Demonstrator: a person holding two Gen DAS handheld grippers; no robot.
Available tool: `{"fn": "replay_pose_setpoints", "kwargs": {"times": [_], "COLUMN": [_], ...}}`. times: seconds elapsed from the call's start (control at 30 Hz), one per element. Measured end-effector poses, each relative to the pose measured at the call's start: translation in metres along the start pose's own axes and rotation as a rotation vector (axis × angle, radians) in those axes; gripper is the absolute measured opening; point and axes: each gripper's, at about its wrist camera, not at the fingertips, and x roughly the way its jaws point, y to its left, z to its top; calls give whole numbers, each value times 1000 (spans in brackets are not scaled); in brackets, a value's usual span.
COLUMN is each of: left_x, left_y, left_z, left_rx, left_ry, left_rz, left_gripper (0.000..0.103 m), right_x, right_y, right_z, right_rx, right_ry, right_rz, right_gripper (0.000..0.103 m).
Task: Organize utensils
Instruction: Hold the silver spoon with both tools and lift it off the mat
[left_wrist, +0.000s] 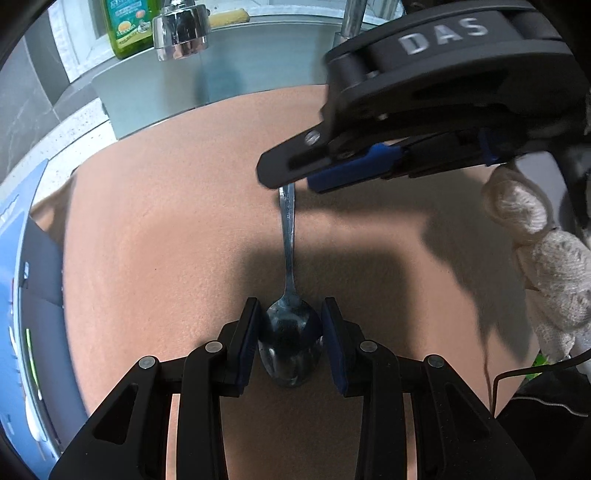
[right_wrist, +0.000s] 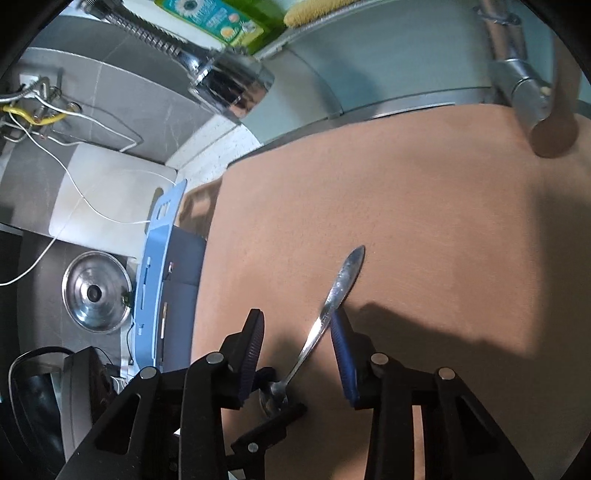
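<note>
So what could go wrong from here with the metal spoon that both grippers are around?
1. The left gripper pinches the shiny metal spoon only at the curved edges of its bowl, so it may slip or twist.
2. The right gripper is open around the handle, with one blue pad touching it; closing off-centre could lever the spoon out of the other grip.

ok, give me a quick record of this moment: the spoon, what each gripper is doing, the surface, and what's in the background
spoon: metal, bowl toward the left gripper, handle pointing away
left gripper: fingers closed on the spoon's bowl
right gripper: fingers either side of the handle, one blue pad against it, not clamped
surface: tan mat
background: faucet, green bottle, pot lid
</note>
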Motion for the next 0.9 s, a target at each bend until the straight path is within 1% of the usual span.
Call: {"fn": "replay_pose_setpoints", "kwargs": {"times": [0.13, 0.27, 0.6, 0.67, 0.8, 0.9], "left_x": [-1, 0, 4, 3, 4, 4], "left_y": [-1, 4, 15, 19, 27, 32], "left_z": [-2, -1, -1, -1, -2, -2], "left_rx": [9, 5, -3, -9, -27, -18], "left_ry": [-5, -11, -26, -28, -26, -19], "left_rz": [-2, -17, -68, -83, -120, -135], "left_gripper": [32, 32, 32, 32, 32, 32], "right_x": [8, 11, 18, 19, 21, 23], "right_y": [-8, -16, -15, -16, -22, -21], "right_z": [-2, -7, -4, -2, 1, 2], "right_rx": [37, 88, 113, 129, 185, 182], "right_ry": [36, 51, 65, 68, 74, 73], "right_rz": [-14, 5, 24, 33, 72, 60], "right_gripper": [34, 34, 34, 32, 31, 27]}}
